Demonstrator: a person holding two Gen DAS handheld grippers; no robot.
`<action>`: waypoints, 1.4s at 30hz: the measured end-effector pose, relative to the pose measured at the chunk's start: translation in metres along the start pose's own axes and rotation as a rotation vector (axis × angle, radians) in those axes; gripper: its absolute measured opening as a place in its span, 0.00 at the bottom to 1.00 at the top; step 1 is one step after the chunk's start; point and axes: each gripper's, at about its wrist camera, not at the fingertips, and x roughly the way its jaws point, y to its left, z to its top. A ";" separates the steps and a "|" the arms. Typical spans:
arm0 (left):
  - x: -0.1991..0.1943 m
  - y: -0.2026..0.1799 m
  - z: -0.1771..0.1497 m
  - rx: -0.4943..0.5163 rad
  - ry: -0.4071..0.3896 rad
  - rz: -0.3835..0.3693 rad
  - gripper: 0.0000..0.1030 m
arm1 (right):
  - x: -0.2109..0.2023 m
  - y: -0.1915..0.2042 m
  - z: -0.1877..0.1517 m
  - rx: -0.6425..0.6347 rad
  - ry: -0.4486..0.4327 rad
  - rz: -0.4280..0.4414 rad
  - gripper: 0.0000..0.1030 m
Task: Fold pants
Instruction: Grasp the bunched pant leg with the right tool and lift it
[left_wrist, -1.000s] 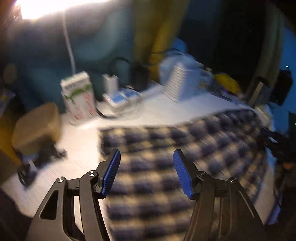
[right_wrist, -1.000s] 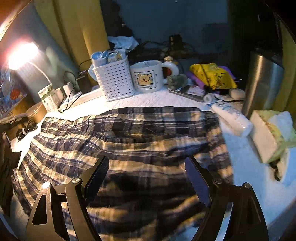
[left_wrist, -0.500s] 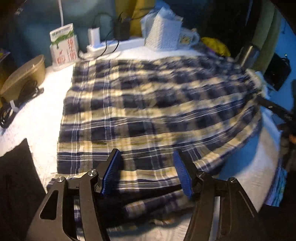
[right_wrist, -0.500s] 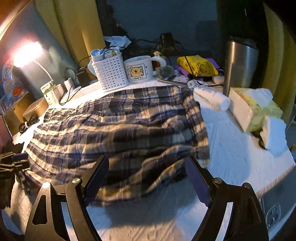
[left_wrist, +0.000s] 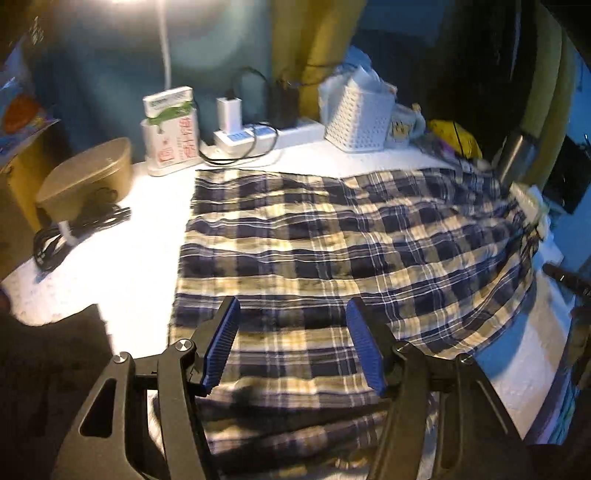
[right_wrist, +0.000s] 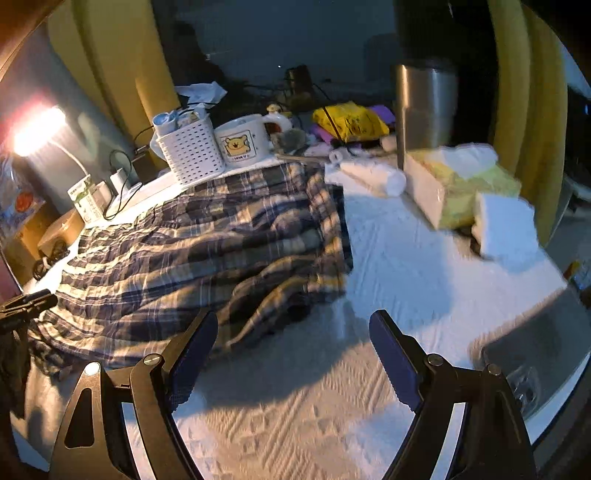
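Note:
The plaid blue-and-cream pants (left_wrist: 332, 258) lie spread and rumpled on the white table (left_wrist: 129, 266). My left gripper (left_wrist: 291, 343) is open and empty, hovering above the near edge of the pants. In the right wrist view the pants (right_wrist: 207, 243) lie left of centre with a bunched near-right corner. My right gripper (right_wrist: 291, 354) is open and empty over the bare white table (right_wrist: 406, 266), just right of that corner. The left gripper's tip shows at the far left in the right wrist view (right_wrist: 26, 304).
At the back stand a white basket (right_wrist: 190, 147), a bear mug (right_wrist: 240, 142), a steel tumbler (right_wrist: 424, 110), a tissue pack (right_wrist: 458, 181) and a white tube (right_wrist: 373, 173). A power strip (left_wrist: 258, 136), a carton (left_wrist: 170, 129) and a coiled black cable (left_wrist: 74, 229) sit at the left.
My right gripper has pulled back and to the right, off the pants and over bare table. My left gripper's view has swung, now lower over the pants' near edge. Both stay open.

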 end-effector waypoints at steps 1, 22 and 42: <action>-0.003 0.003 -0.003 -0.015 -0.001 0.000 0.58 | 0.004 -0.003 -0.003 0.020 0.017 0.020 0.83; -0.022 0.055 -0.020 -0.227 -0.010 0.134 0.58 | 0.069 -0.020 0.046 0.350 -0.032 0.260 0.84; -0.018 0.032 -0.003 -0.180 -0.007 0.105 0.58 | 0.067 -0.037 0.072 0.312 -0.088 0.243 0.17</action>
